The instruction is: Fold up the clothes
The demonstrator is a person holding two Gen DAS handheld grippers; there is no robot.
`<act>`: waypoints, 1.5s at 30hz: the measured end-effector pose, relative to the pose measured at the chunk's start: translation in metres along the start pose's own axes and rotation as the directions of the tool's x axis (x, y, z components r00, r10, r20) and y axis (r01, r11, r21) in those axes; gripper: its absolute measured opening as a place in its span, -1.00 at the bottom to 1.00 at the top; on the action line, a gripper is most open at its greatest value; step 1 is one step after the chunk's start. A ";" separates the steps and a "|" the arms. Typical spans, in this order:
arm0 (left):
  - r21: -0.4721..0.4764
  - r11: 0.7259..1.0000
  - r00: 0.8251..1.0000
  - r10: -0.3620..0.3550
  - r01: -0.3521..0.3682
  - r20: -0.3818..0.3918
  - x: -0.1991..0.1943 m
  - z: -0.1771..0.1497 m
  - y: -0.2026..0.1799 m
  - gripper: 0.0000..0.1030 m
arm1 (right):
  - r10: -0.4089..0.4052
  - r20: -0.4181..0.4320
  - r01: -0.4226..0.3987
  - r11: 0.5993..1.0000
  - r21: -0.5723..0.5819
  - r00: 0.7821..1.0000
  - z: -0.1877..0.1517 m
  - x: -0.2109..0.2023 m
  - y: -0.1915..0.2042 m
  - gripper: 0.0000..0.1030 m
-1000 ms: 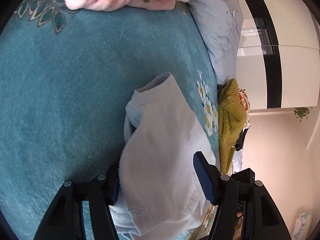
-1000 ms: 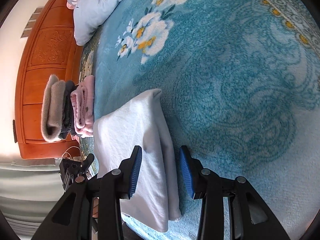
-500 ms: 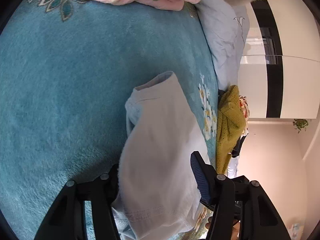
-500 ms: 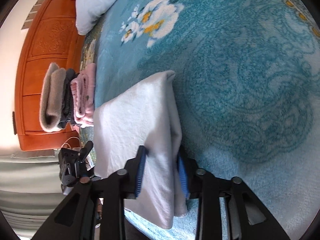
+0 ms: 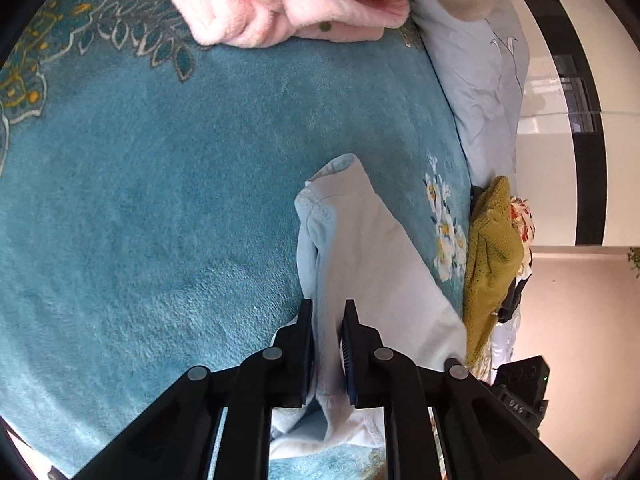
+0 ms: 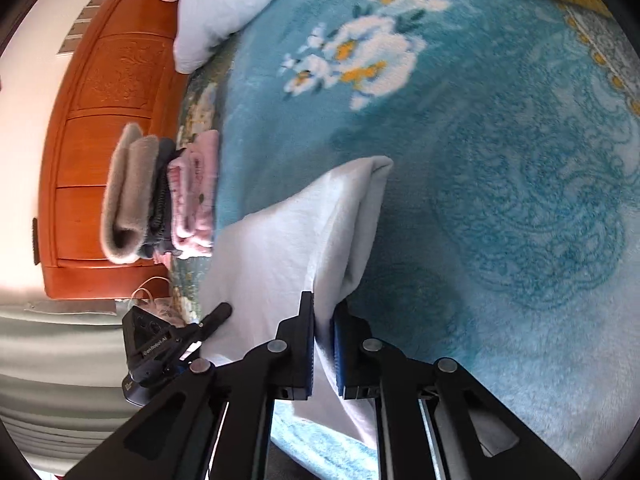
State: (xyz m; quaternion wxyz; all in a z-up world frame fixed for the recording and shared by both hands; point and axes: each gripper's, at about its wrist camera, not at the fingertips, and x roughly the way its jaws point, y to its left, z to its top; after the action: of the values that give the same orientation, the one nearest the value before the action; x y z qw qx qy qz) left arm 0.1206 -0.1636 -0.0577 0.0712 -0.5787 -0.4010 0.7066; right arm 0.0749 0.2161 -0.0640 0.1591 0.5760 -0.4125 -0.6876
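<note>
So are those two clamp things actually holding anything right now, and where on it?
Yes. Both hold the pale blue garment. The left gripper and the right gripper are each shut on its near edge, at opposite ends.

Both wrist views sit low and close over the teal floral blanket (image 5: pixel 160 200), rolled sideways, looking along their grippers; both share the pale folded garment (image 5: pixel 372 248) and the folded stack (image 6: pixel 160 196).
</note>
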 end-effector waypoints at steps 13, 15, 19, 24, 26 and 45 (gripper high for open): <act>0.036 0.995 0.995 -0.095 0.094 0.030 -0.036 -0.021 -0.012 -0.81 | 0.012 0.023 -0.009 0.992 -0.129 1.000 -0.012 -0.030 0.062 -0.85; 0.023 0.993 0.993 -0.118 0.118 0.016 -0.033 -0.026 -0.010 -0.80 | -0.001 0.033 0.006 0.989 -0.151 0.999 -0.012 -0.037 0.070 -0.86; 0.022 0.990 0.990 -0.139 0.139 -0.023 -0.013 -0.032 -0.011 -0.80 | -0.034 0.047 0.039 0.993 -0.112 0.998 -0.009 -0.044 0.056 -0.86; 0.093 0.993 0.997 -0.071 0.074 -0.036 0.009 -0.035 -0.012 -0.76 | -0.071 0.041 0.072 0.997 -0.039 0.997 -0.006 -0.045 0.024 -0.86; 0.090 0.993 0.996 -0.074 0.078 -0.044 0.016 -0.034 -0.007 -0.62 | -0.070 0.037 0.070 0.997 -0.014 0.997 -0.004 -0.042 0.015 -0.86; 0.005 0.936 0.921 -0.346 0.352 -0.179 0.081 -0.016 -0.001 -0.10 | -0.035 -0.016 0.036 0.997 0.071 0.999 0.014 -0.031 -0.029 -0.86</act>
State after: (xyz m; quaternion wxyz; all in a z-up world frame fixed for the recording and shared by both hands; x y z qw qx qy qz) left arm 0.1087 -0.1096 -0.1188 0.2417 -0.5566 -0.4765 0.6362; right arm 0.0783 0.2606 -0.0655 0.1290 0.5937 -0.4253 -0.6708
